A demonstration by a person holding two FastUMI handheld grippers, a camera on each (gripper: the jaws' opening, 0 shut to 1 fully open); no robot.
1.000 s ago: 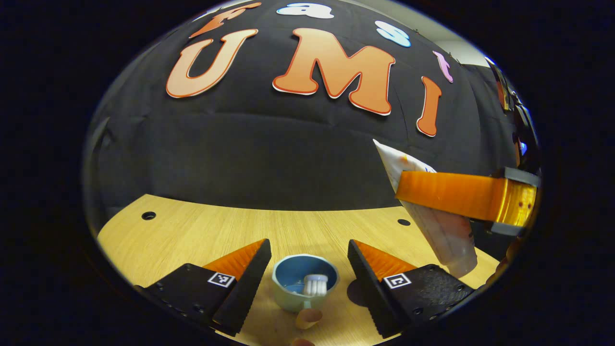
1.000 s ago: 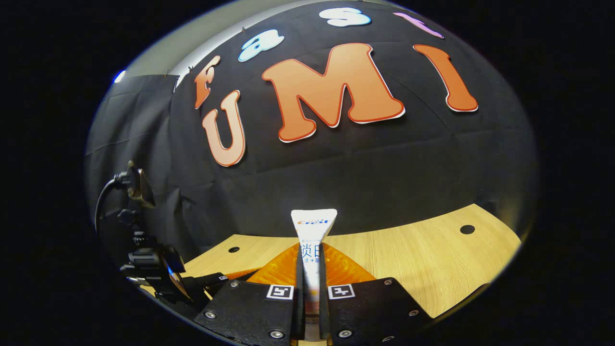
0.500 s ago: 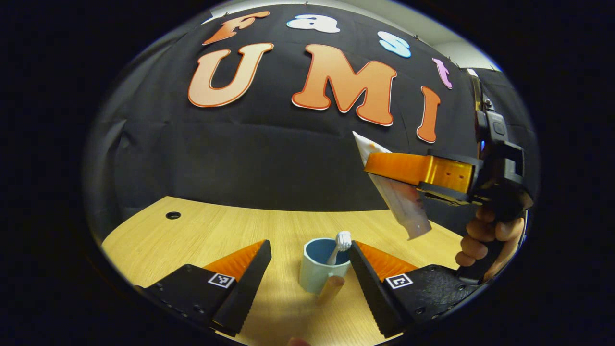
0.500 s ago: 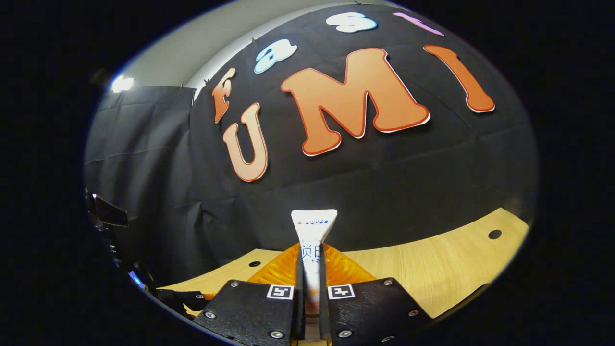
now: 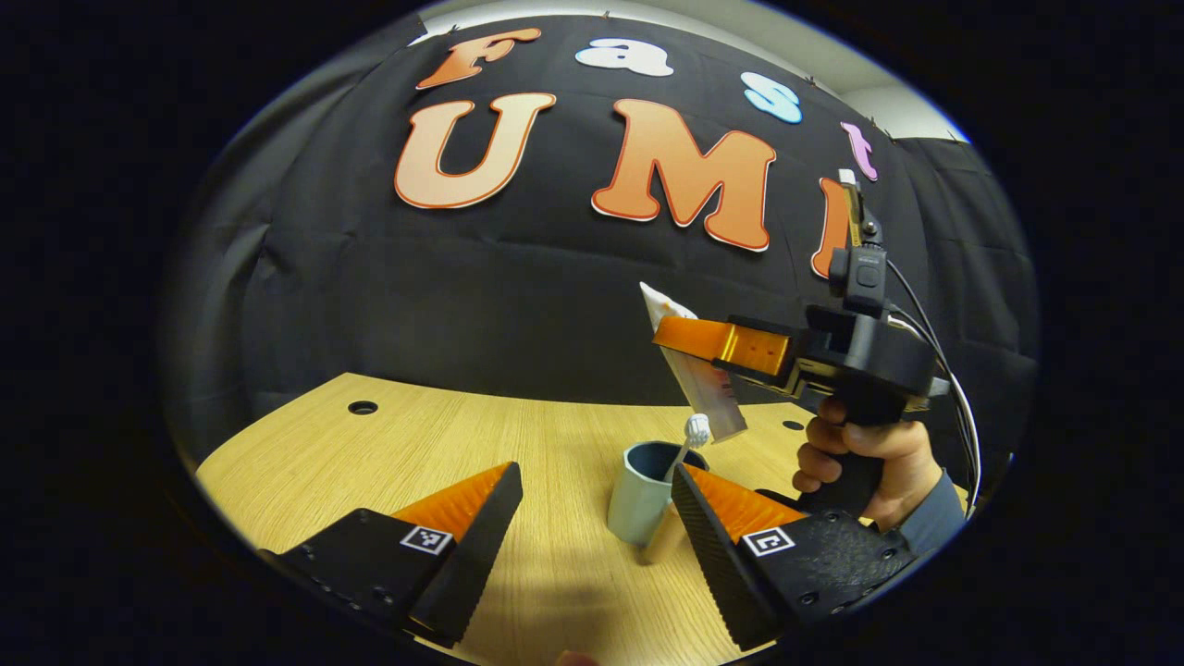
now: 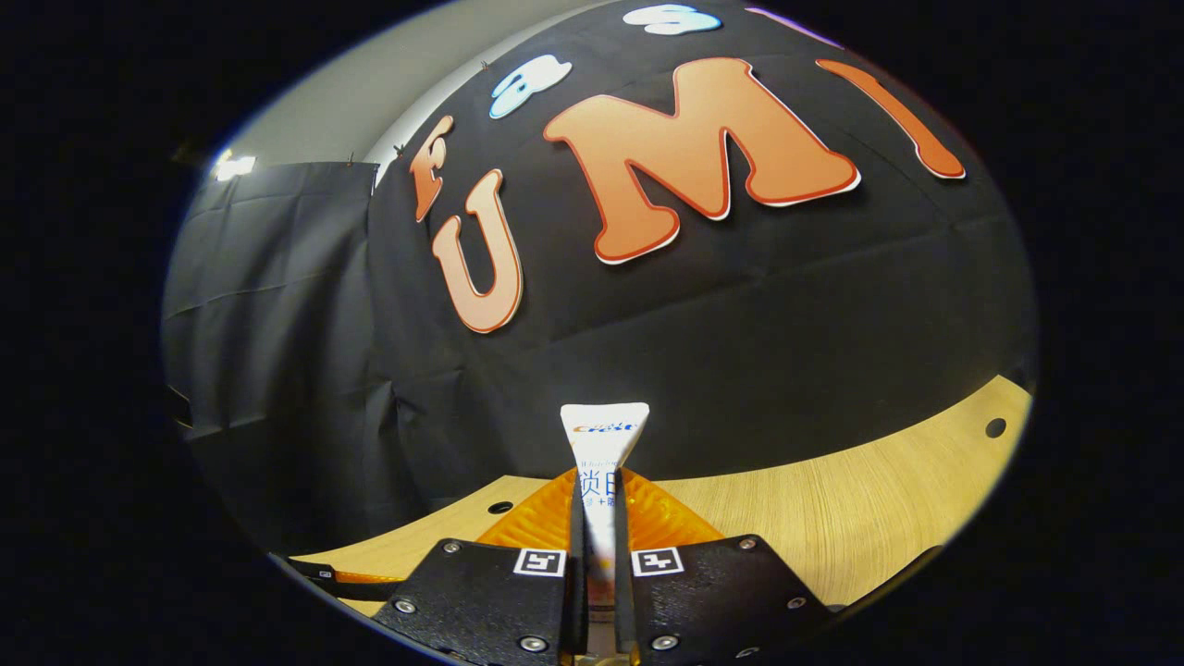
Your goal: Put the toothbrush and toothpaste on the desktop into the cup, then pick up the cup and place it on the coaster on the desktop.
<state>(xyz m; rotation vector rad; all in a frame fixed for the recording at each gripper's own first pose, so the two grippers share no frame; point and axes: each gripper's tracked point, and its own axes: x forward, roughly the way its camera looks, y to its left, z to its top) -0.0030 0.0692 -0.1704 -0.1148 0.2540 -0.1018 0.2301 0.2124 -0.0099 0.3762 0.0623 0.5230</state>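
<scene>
Clamping the toothpaste [image 6: 599,481] (cap hidden), right claw [image 6: 599,564] hovers; left claw [image 5: 592,518] gapes, hiding cup [image 5: 643,499] edge.

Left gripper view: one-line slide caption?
Right gripper holds toothpaste above the cup with the toothbrush inside; left gripper open.

A light wood-grain desktop [image 5: 444,453] runs up to the black cloth wall, with round dark holes near its far edge [image 5: 363,407]. A pale blue-grey cup [image 5: 642,502] stands upright directly on it, and a toothbrush [image 5: 694,433] stands inside the cup, bristle head above the rim
</scene>
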